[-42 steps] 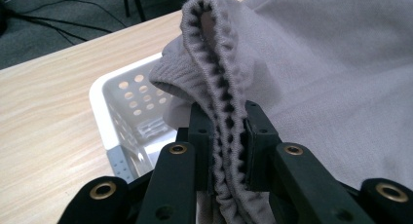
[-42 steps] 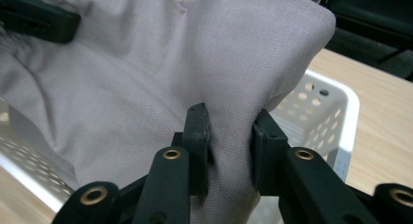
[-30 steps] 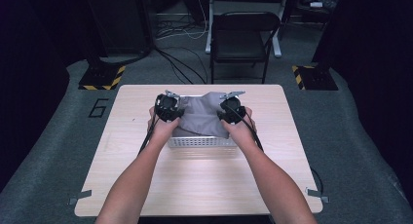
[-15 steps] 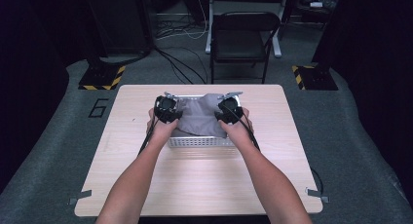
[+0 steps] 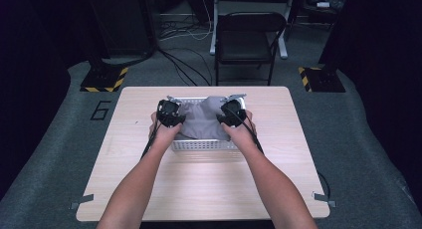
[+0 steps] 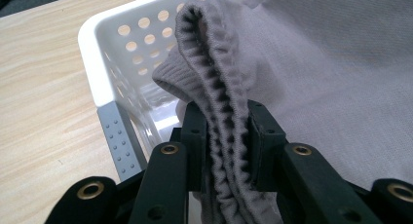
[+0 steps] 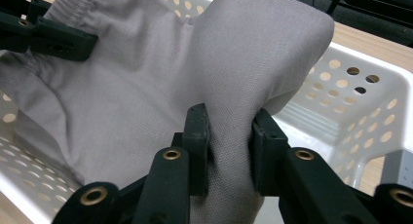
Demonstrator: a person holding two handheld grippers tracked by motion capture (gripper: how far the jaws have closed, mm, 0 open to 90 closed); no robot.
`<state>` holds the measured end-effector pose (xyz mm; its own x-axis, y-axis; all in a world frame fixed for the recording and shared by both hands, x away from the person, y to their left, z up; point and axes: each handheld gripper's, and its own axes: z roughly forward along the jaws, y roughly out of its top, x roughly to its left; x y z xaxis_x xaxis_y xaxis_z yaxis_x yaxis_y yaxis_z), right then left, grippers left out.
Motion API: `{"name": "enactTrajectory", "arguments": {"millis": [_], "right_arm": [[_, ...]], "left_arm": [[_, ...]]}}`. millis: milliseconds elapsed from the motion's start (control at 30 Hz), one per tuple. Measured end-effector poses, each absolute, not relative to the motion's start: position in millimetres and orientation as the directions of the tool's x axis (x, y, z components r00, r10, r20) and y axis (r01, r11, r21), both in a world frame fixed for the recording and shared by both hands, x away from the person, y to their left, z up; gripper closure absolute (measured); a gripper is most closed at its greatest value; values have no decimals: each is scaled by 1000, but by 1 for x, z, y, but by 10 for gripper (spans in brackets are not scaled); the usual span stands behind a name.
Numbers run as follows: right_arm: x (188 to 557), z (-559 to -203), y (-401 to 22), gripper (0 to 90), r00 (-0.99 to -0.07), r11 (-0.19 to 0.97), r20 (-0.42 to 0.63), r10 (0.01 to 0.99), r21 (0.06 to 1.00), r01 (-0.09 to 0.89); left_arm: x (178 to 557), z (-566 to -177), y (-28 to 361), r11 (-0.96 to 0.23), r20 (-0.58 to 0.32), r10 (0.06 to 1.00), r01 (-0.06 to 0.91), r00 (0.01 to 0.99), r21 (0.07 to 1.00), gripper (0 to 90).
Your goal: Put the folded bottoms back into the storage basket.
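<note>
Grey garment (image 5: 203, 120) lay bunched in the white perforated basket (image 5: 204, 145) on the wooden table (image 5: 209, 189), mostly lowered in. Left gripper (image 6: 228, 136), its jaws just easing apart, held the ribbed hem; right gripper (image 7: 229, 141) was clamped on a fold. Release and withdrawal apparently remained.

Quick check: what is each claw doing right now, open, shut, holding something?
Left claw: shut on the grey cloth at its ribbed hem, jaws just easing open.
Right claw: shut on the same cloth.
</note>
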<state>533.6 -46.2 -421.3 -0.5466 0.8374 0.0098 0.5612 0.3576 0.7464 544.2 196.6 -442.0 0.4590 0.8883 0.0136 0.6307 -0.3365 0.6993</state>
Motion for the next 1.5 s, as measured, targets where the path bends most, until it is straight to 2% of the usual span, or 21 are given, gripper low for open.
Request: {"name": "enactTrajectory", "arguments": {"millis": [100,267,500,933,1133,1500], "right_arm": [[534,-421,-44,720,-545,355,9,839,749,559],[535,-419,-41,720,-552,362,14,834,741,565],[536,-418,-37,720,-556,377,-2,831,737,561],[537,-405,-23,719,-554,415,-61,830,731,542],[545,-413,-32,716,-554,451,-95,827,700,553],[552,-430,-39,710,-509,428,-81,857,660,617]], "left_arm": [[544,-442,198,-336,12,888,630,459,700,710],[542,-439,200,-326,21,895,621,446,713,594],[538,-433,201,-325,38,899,605,437,727,510],[534,-429,210,-321,46,903,598,428,734,498],[531,-427,213,-317,44,903,597,426,737,499],[528,-428,222,-297,33,911,597,411,745,501]]}}
